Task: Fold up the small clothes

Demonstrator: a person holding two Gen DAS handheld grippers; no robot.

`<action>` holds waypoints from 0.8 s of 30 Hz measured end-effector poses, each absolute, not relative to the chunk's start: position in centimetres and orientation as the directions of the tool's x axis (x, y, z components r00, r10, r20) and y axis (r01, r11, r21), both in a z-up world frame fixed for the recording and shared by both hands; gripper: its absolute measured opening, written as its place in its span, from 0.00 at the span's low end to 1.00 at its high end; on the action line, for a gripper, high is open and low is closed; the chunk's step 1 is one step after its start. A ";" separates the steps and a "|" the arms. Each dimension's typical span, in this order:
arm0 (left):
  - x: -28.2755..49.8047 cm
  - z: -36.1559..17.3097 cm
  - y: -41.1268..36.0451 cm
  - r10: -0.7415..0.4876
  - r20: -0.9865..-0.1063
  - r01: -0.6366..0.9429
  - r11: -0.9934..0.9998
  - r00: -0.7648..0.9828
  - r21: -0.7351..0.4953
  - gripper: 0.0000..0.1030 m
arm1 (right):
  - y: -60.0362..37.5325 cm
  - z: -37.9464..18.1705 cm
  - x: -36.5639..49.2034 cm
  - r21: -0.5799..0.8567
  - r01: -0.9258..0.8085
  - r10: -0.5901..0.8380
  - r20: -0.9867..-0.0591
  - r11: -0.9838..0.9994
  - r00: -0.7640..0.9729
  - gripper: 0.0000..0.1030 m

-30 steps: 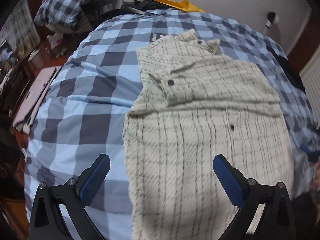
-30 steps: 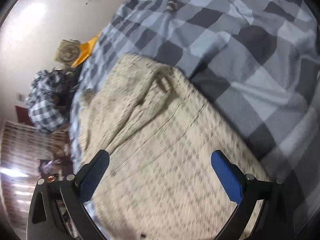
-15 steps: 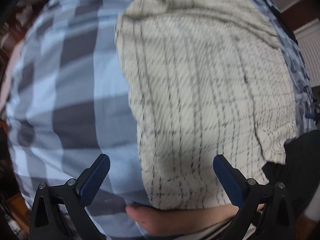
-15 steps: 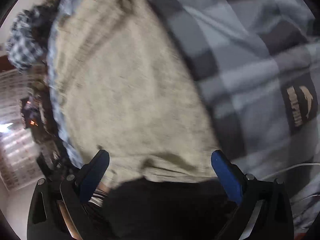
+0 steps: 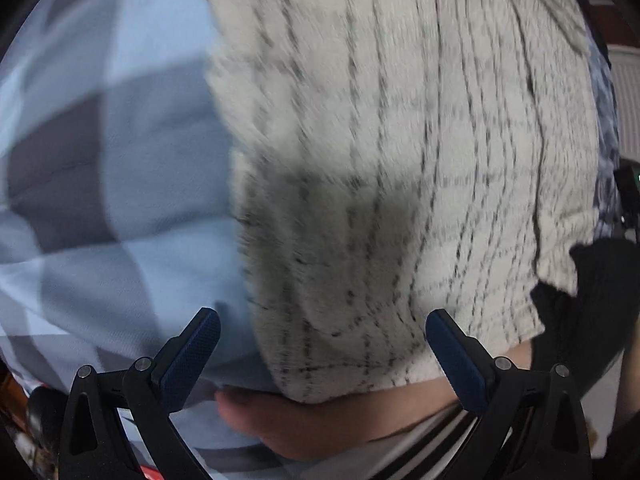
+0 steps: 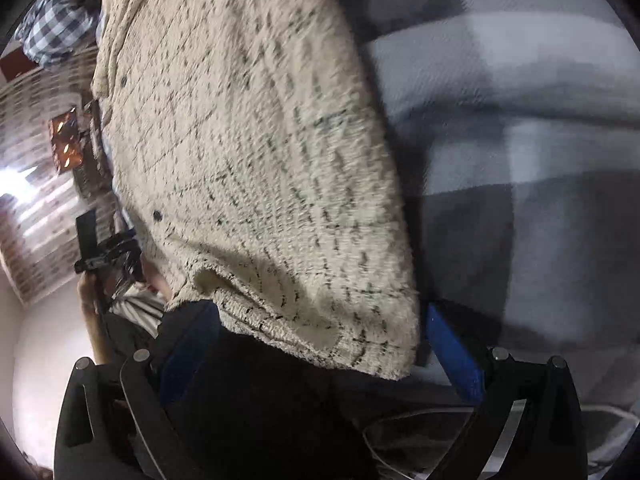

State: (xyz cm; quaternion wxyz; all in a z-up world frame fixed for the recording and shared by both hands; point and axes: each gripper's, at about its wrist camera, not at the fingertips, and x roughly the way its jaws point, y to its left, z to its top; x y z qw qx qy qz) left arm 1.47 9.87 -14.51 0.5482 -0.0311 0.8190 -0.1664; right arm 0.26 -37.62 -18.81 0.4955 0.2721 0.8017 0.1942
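A: Left wrist view: my left gripper (image 5: 320, 340) hangs with its jaws spread wide over the near hem of the cream checked garment (image 5: 400, 140), holding nothing.

B: Where's it lying?

A: Flat on the blue plaid bedcover (image 5: 100, 160). My right gripper (image 6: 320, 344) is also agape, straddling the garment's near corner; both pictures are blurred.

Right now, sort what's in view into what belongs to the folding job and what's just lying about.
For the job:
cream knitted garment with dark grid lines
left gripper, open
right gripper, open

Just lying about:
blue and grey checked bed cover, underneath the garment
bundle of checked fabric
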 end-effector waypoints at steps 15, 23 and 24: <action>-1.1 -12.5 5.5 -0.371 -0.808 0.182 0.851 -0.457 -0.493 0.32 | -32.5 -14.3 1.1 0.542 0.040 0.524 -0.786 0.839 -0.327 0.04; 1.4 0.8 11.0 -0.835 -0.542 0.158 0.550 0.092 -0.820 0.16 | -33.0 -6.2 1.8 0.787 0.125 0.754 -0.616 0.605 0.229 0.04; 1.5 1.7 11.7 -0.854 -0.504 0.151 0.519 0.126 -0.842 0.15 | -33.2 -5.2 1.5 0.806 0.119 0.759 -0.587 0.580 0.282 0.04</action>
